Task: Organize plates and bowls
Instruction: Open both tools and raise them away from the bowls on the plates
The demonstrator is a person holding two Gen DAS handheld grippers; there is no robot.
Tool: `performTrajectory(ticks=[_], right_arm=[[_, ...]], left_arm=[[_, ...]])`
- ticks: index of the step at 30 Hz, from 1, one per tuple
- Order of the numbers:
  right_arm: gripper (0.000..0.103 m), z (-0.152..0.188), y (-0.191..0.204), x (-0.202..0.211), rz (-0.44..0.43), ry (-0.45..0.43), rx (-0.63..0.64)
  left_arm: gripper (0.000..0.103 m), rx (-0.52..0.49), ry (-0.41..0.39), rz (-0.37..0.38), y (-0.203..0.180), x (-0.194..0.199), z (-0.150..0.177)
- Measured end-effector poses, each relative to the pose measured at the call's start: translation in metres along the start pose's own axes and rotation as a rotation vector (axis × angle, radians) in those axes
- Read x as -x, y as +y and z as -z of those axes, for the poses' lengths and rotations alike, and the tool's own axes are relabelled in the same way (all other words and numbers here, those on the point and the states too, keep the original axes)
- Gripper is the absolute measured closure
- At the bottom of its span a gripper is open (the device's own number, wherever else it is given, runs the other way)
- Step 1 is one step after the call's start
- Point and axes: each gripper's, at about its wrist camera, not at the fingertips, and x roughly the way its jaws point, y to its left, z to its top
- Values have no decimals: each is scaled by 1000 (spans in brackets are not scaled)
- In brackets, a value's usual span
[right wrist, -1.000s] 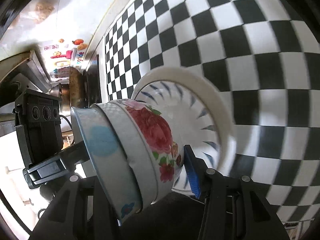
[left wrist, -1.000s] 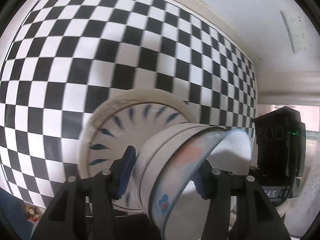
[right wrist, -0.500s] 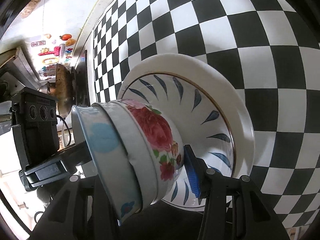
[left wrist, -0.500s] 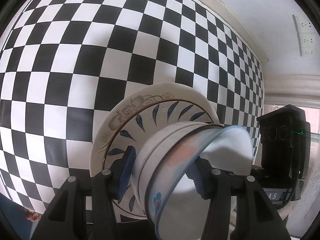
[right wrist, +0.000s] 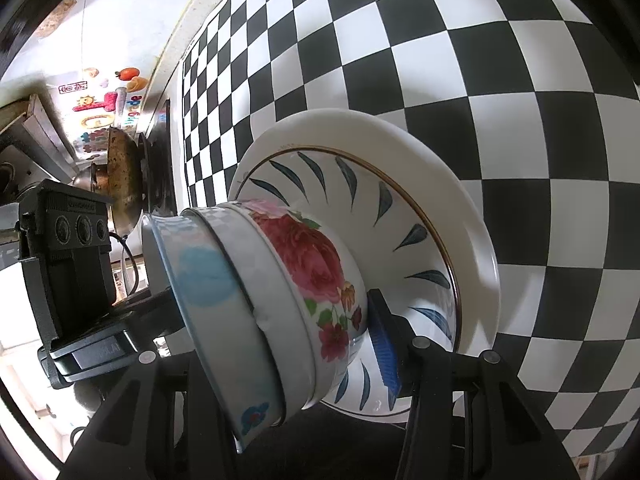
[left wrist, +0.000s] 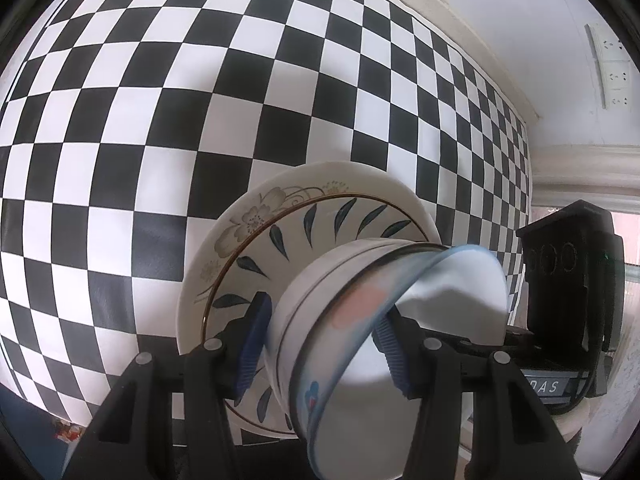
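Two nested bowls, a rose-patterned bowl (right wrist: 312, 264) with a pale blue bowl (right wrist: 208, 280) inside it, are tilted just over a blue-leaf plate (right wrist: 360, 192). That plate lies on a wider white floral plate (left wrist: 248, 216) on the checkered table (left wrist: 160, 80). My left gripper (left wrist: 322, 344) is shut on the bowls (left wrist: 312, 292), one blue pad on each side. My right gripper (right wrist: 280, 360) grips the same bowls from the opposite side, and its left finger is hidden behind them. Whether the bowls' foot touches the leaf plate (left wrist: 304, 224) I cannot tell.
A browned pan (right wrist: 120, 184) sits on a stove at the table's far end, below wall stickers (right wrist: 100, 104). Wall sockets (left wrist: 612, 72) are on the white wall behind the table. The table's near edge (left wrist: 40, 412) drops to a dark floor.
The bowls have come slightly closer to the plates, which now show sharper and fuller. Both grips on the bowls are unchanged.
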Motion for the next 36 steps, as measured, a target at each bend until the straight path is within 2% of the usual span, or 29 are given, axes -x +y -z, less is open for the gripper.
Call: performTrajectory(ticks=[10, 18, 23, 25, 26, 28, 30, 32, 34, 36], right_arm=[[53, 5, 9, 5, 93, -9, 15], [53, 18, 25, 26, 152, -60, 54], [53, 35, 47, 48, 282, -143, 119], [53, 44, 58, 56, 347, -177, 145], [53, 48, 62, 59, 370, -191, 157], [52, 59, 72, 68, 423, -232, 174], [45, 69, 81, 77, 463, -272, 187], [20, 80, 91, 86, 503, -315, 195], [7, 93, 101, 93, 555, -365, 211], [7, 103, 109, 99, 588, -406, 214]], left_arm=[[54, -14, -28, -56, -3, 12, 7], [54, -37, -81, -115, -10, 27, 16], [51, -113, -154, -174, -23, 51, 28], [46, -132, -196, -194, -27, 64, 35], [36, -141, -217, -206, -29, 69, 38], [26, -152, -268, -228, -30, 81, 44], [12, -166, -318, -254, -32, 92, 50], [11, -167, -361, -270, -32, 103, 57], [9, -177, -391, -266, -32, 111, 62], [9, -188, -414, -274, -33, 118, 68]])
